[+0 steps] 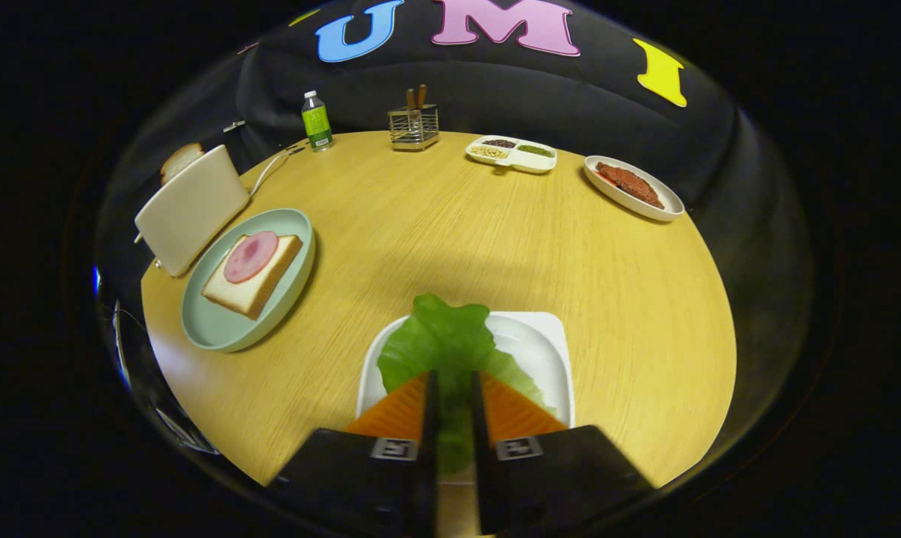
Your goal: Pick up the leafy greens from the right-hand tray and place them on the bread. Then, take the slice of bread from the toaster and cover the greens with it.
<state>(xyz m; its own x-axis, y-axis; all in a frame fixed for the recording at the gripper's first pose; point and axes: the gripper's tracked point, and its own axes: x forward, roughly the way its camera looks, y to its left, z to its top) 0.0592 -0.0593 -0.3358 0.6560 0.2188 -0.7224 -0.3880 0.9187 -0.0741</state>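
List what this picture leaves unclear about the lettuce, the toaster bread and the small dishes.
- Lettuce: in the gripper view the tongs close on it and cover its near part.
- Bread slice: the toaster hides its lower part.
- Divided dish: its fillings are too small to name.
- White tray: its near edge lies behind the tongs.

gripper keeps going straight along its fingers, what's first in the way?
Nothing soon, probably. The gripper is shut on the lettuce leaf; ahead lies bare table, then the wire utensil holder roughly in line. Depth unclear.
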